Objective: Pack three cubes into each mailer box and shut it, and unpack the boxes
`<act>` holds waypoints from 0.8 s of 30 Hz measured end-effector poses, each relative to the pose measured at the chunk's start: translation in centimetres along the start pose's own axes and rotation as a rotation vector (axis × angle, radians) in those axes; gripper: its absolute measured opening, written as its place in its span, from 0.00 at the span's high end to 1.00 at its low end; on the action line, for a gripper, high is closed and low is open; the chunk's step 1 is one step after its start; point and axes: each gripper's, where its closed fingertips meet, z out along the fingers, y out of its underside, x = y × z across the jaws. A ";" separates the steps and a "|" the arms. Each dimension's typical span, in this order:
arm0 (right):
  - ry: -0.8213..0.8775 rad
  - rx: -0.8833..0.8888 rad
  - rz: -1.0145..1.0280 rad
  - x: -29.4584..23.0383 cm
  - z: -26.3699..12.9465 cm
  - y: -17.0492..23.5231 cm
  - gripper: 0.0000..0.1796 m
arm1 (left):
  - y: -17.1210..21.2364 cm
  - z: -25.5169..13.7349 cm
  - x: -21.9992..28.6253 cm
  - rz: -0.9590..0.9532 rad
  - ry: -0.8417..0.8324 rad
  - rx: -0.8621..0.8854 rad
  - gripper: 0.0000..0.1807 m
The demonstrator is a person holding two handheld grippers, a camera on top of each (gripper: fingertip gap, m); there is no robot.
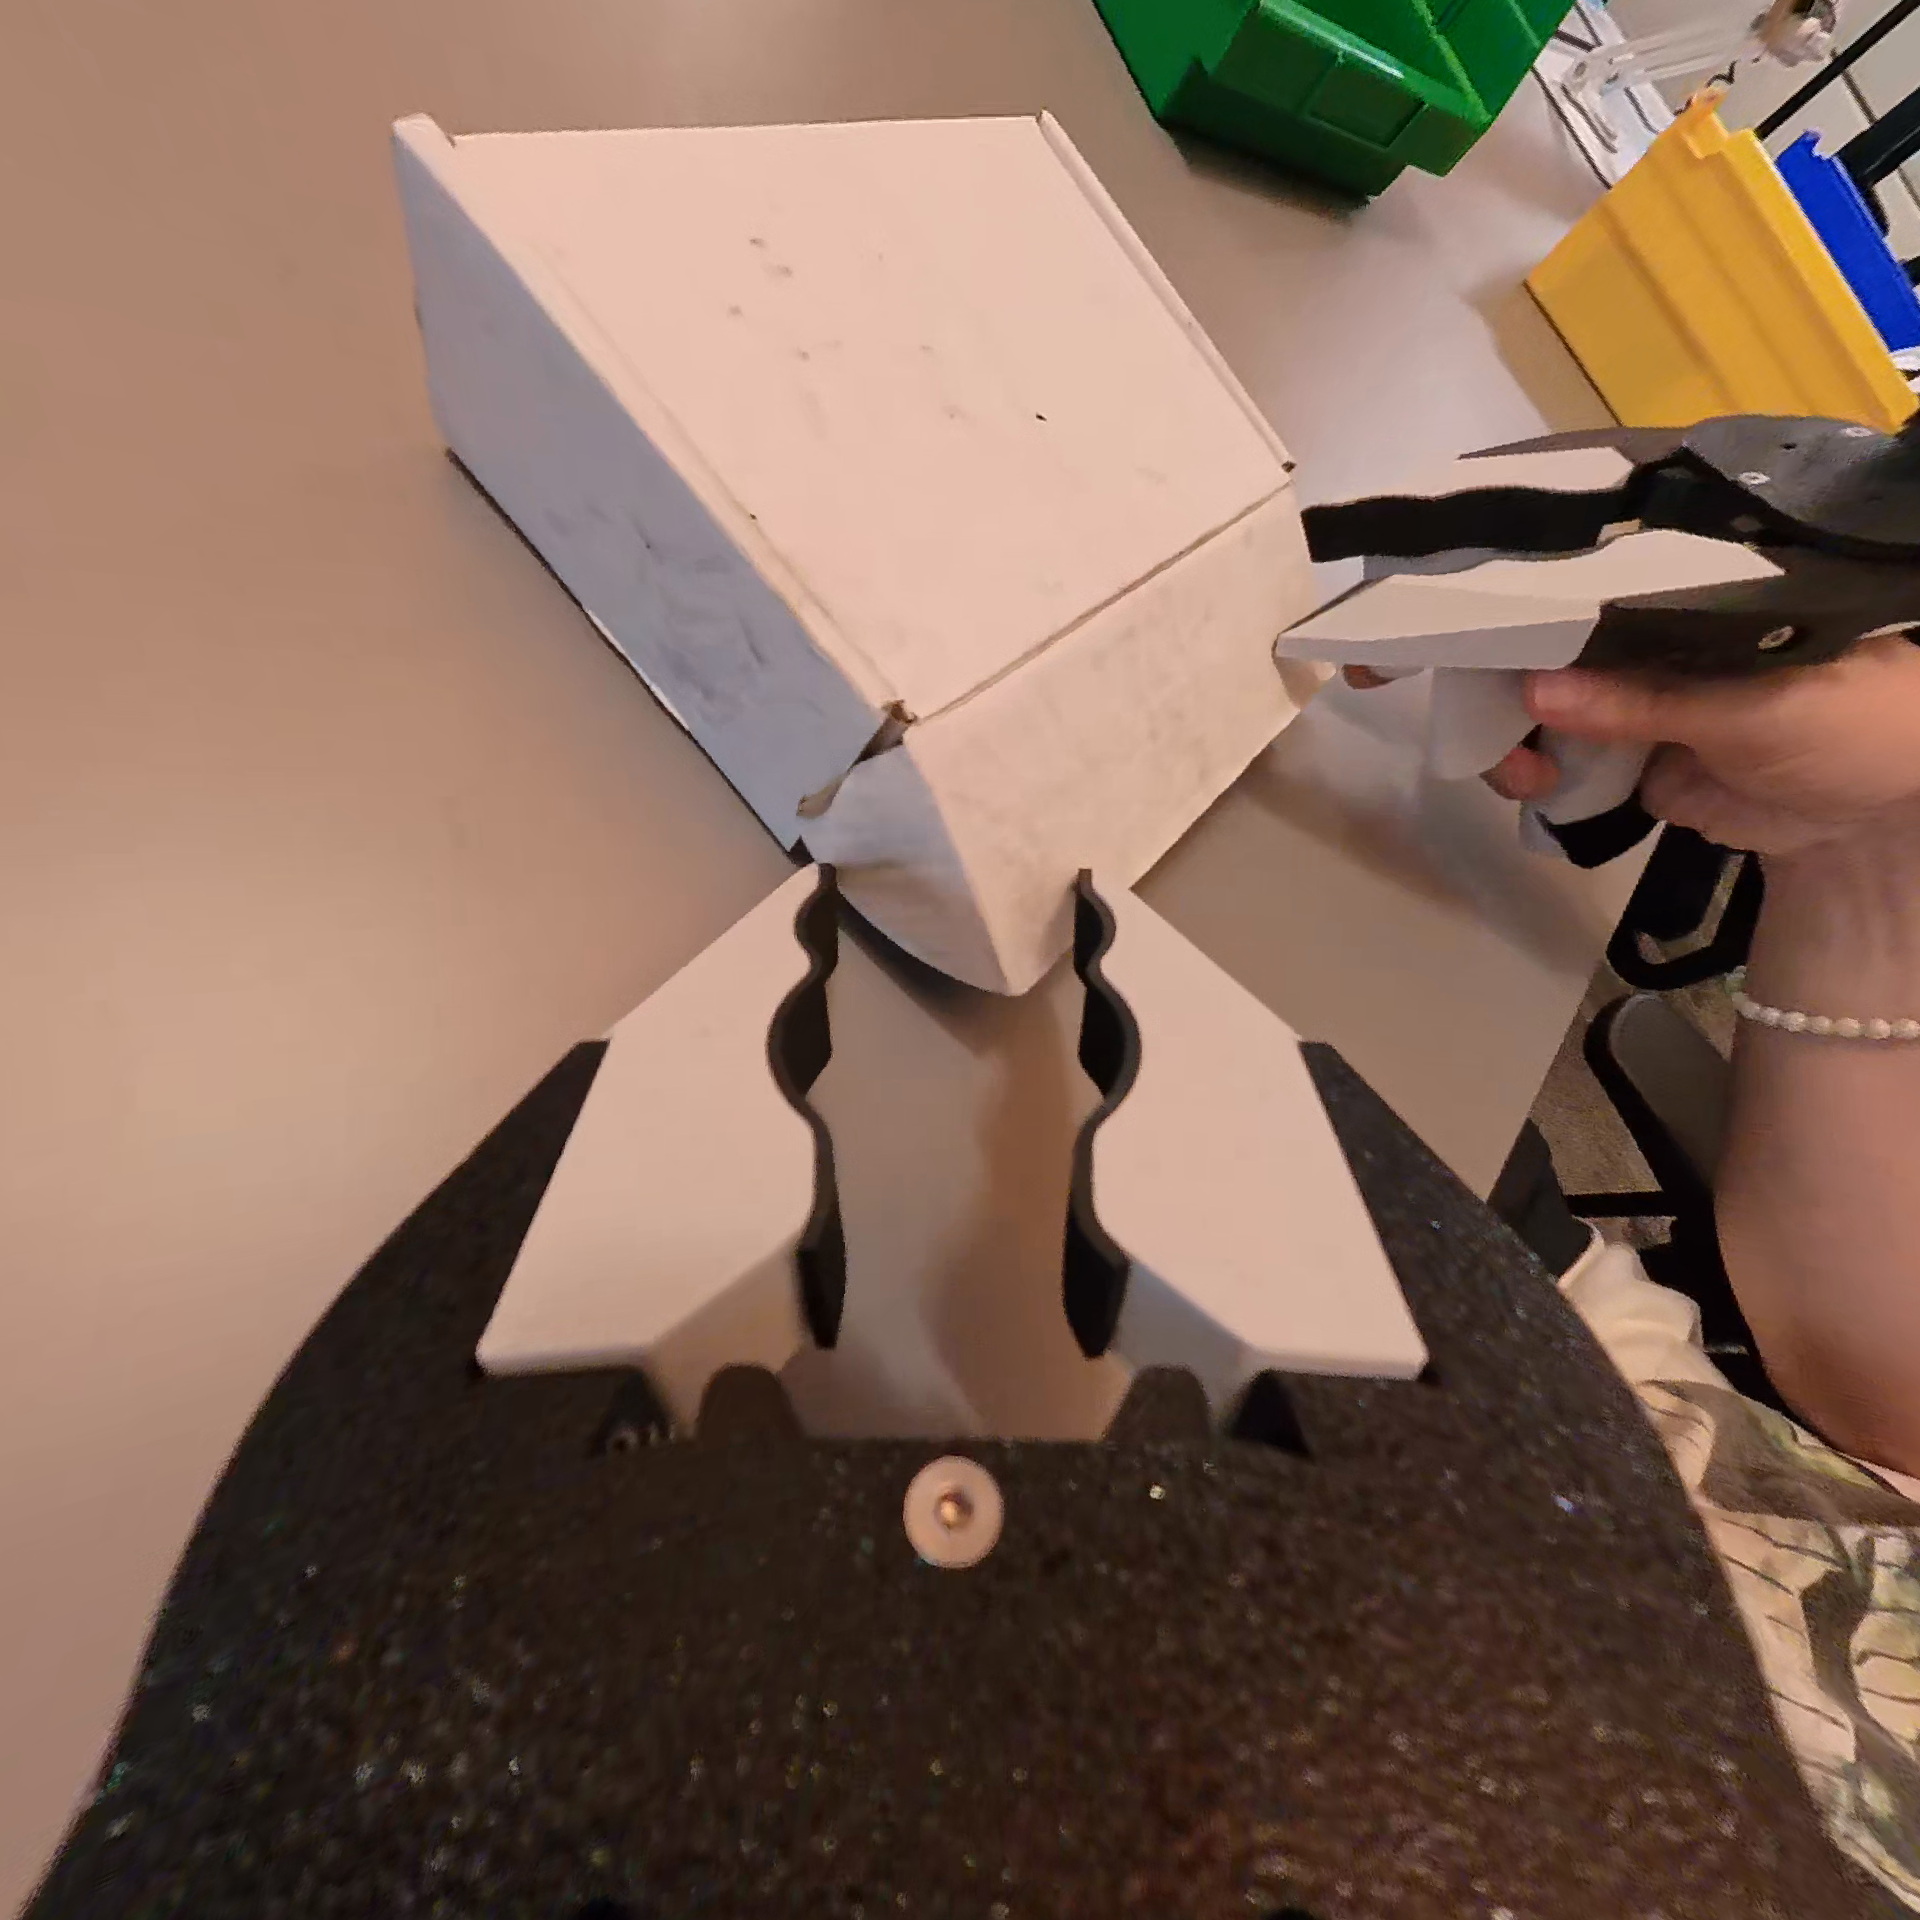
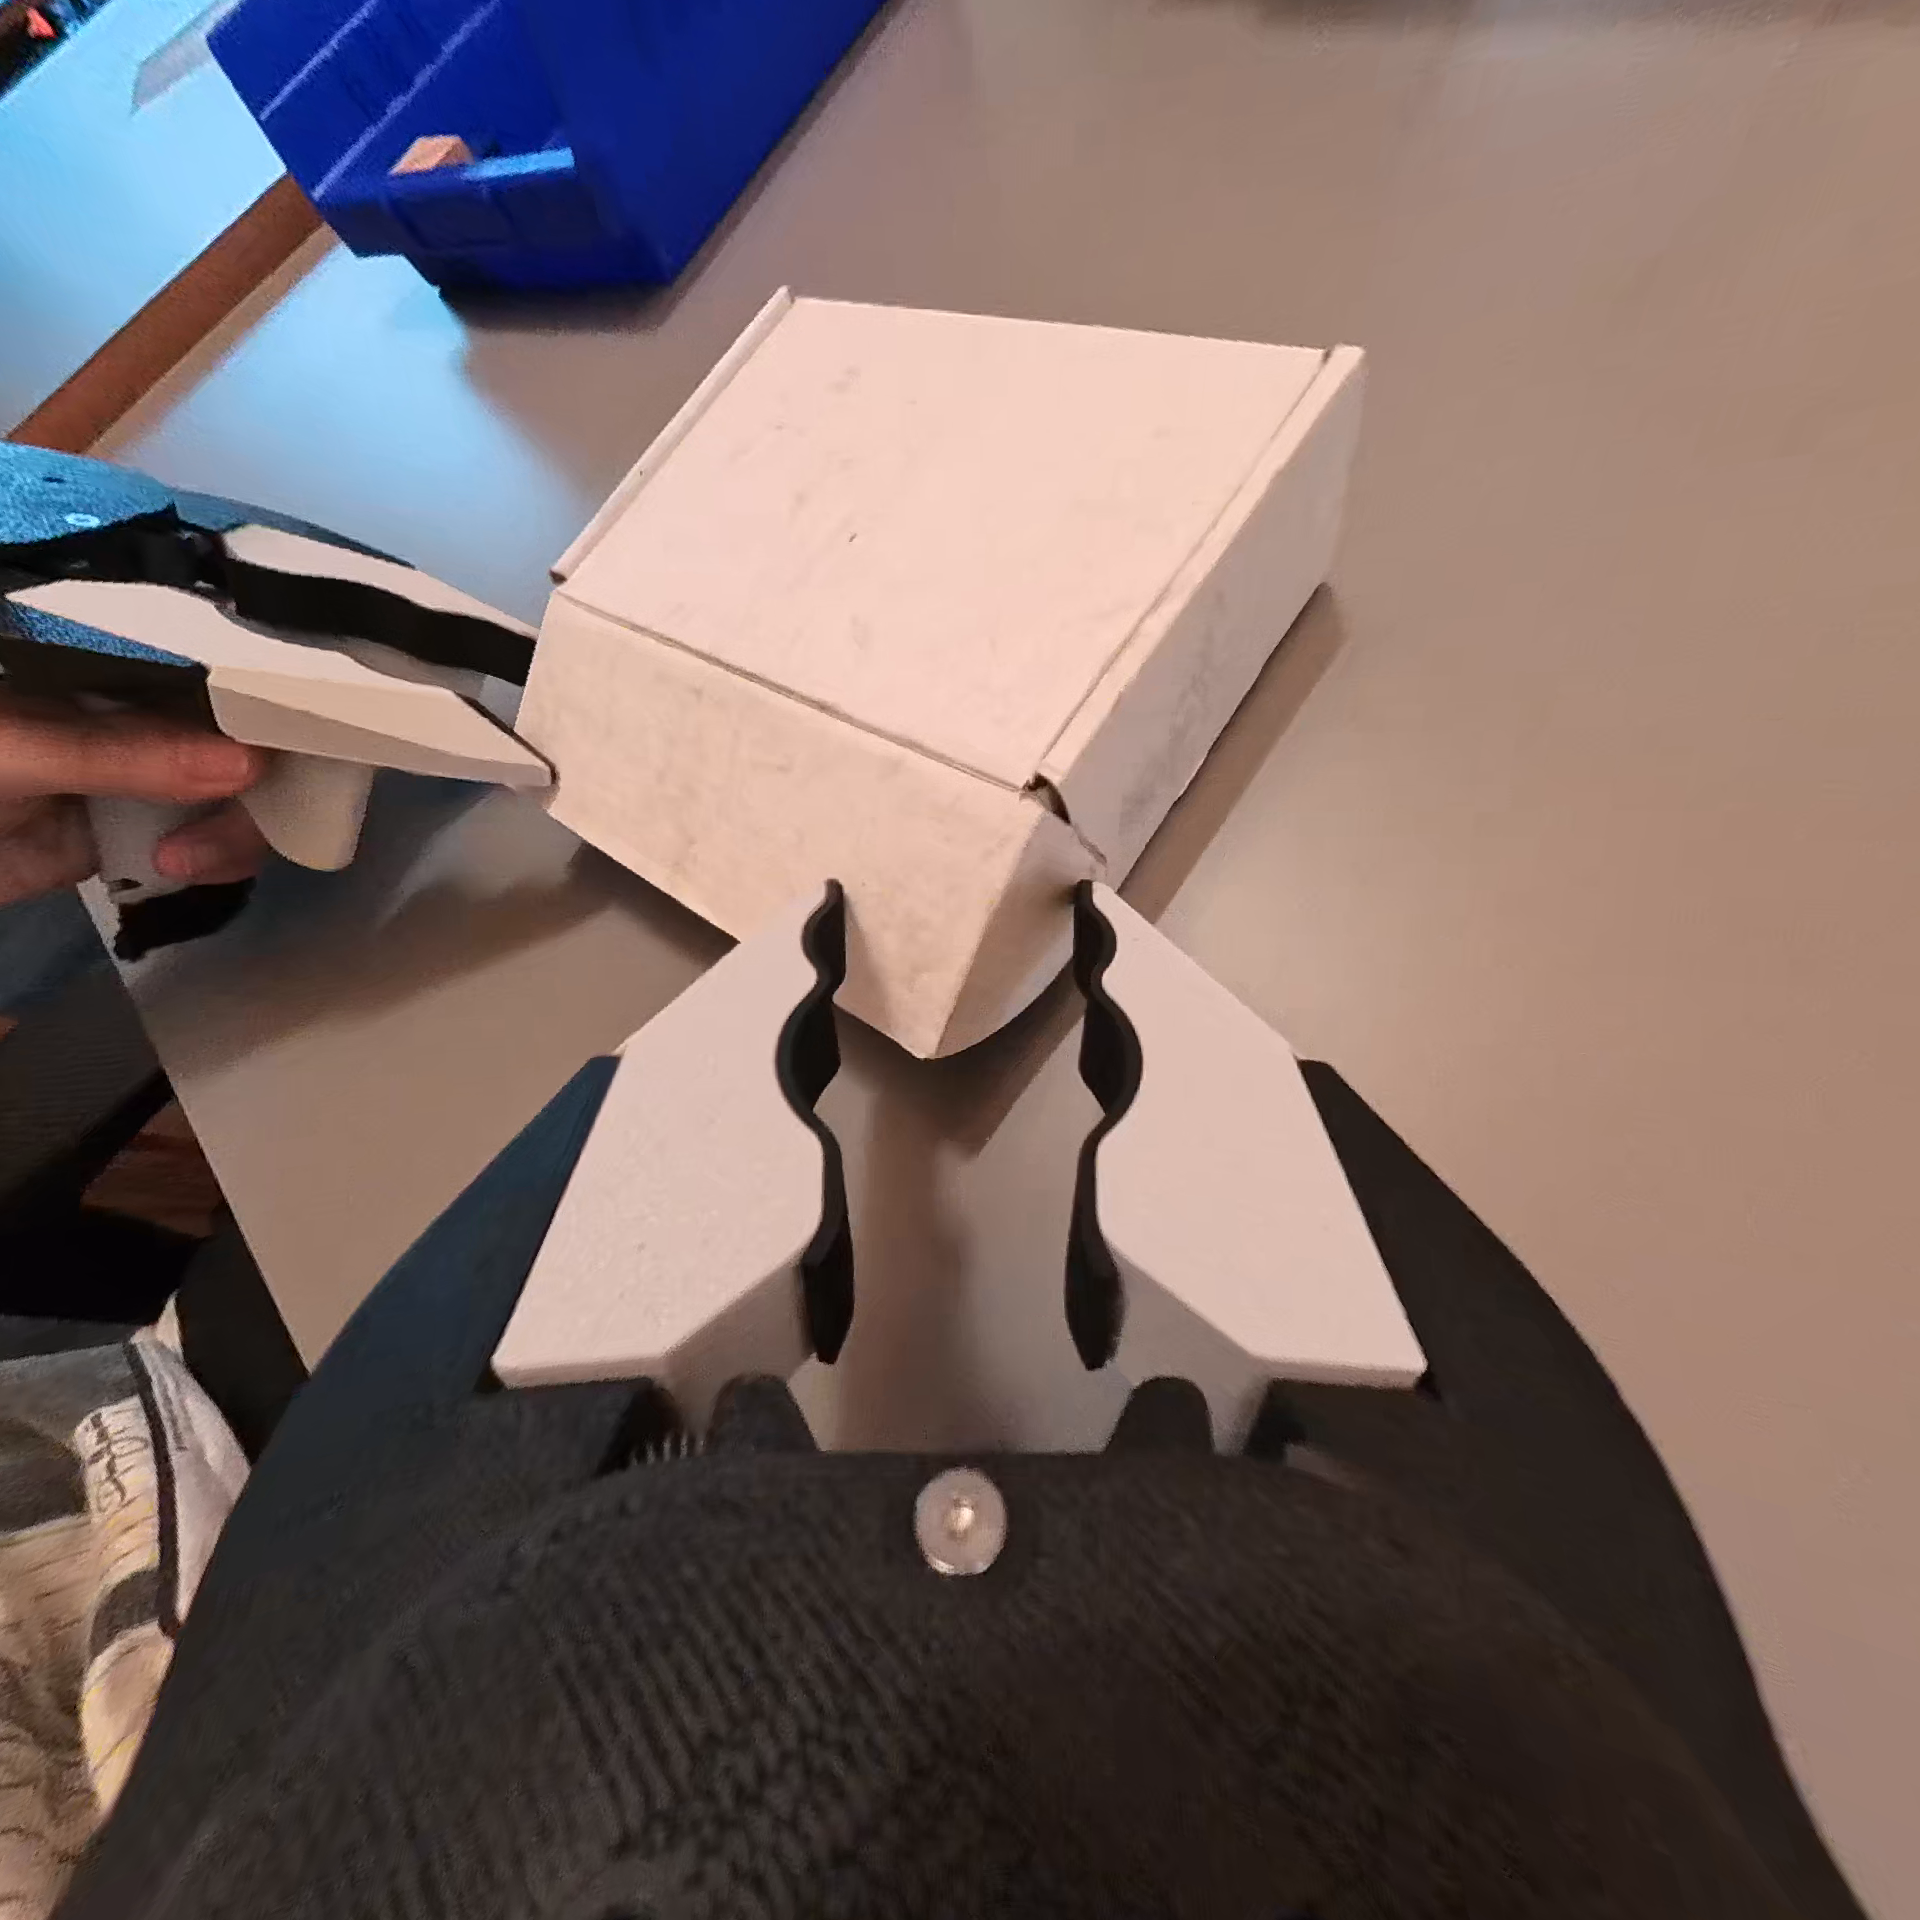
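Note:
A closed white mailer box (image 1: 883, 395) lies on the tan table, and its near end looks raised a little. My left gripper (image 1: 956, 878) has its fingers closed on the box's near left corner, one on the side wall and one on the front wall. My right gripper (image 2: 956, 888) grips the near right corner of the box (image 2: 935, 540) the same way. Each gripper also shows in the other view, the right gripper (image 1: 1299, 587) and the left gripper (image 2: 525, 707), both at the box's front corners. No cubes are visible.
A green bin (image 1: 1330, 83) stands behind the box, with a yellow bin (image 1: 1704, 301) and a blue bin (image 2: 499, 135) at the table's far side. The table edge (image 1: 1558, 1039) runs close on the near side, with the person's arms there.

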 end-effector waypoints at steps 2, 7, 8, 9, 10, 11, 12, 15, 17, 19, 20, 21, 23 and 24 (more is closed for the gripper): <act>-0.018 0.013 0.036 0.1 0.0 -0.1 0.78 | -0.1 0.1 -0.1 -0.006 0.007 0.002 0.77; -0.037 0.037 0.073 0.2 -0.1 -0.1 0.79 | -0.2 0.0 -0.2 -0.044 0.043 -0.004 0.78; -0.030 0.036 0.067 0.2 -0.2 0.0 0.79 | -0.2 0.0 -0.2 -0.051 0.043 -0.011 0.79; -0.016 0.031 0.058 0.3 -0.2 0.1 0.80 | -0.2 0.0 -0.3 -0.049 0.037 -0.018 0.79; 0.008 0.021 0.040 0.4 -0.3 0.2 0.80 | -0.1 0.0 -0.3 -0.032 0.023 -0.026 0.79; 0.038 0.009 0.018 0.4 -0.5 0.3 0.81 | 0.0 0.0 -0.2 -0.010 0.006 -0.031 0.79; 0.075 -0.001 -0.008 0.5 -0.7 0.4 0.81 | 0.0 0.0 -0.1 0.008 -0.009 -0.035 0.79; 0.131 -0.017 -0.076 0.4 -1.1 0.4 0.82 | 0.2 0.2 0.5 0.014 0.000 -0.049 0.79; 0.111 -0.012 -0.056 0.0 -0.9 0.2 0.77 | 0.3 0.3 0.7 -0.023 0.013 -0.051 0.80; 0.104 -0.020 -0.048 0.2 -1.0 0.2 0.82 | 0.1 0.2 0.6 -0.062 0.018 -0.041 0.80; 0.084 -0.013 -0.026 0.1 -1.1 0.1 0.83 | 0.0 0.1 0.7 -0.091 0.031 -0.040 0.80; 0.067 0.002 0.002 0.1 -1.2 -0.1 0.82 | 0.0 0.1 0.8 -0.122 0.051 -0.041 0.81; 0.039 0.011 0.040 0.0 -1.3 -0.1 0.84 | 0.1 0.2 1.0 -0.169 0.081 -0.042 0.82; 0.034 0.015 0.051 0.1 -1.3 -0.1 0.84 | 0.0 0.2 1.0 -0.179 0.083 -0.035 0.82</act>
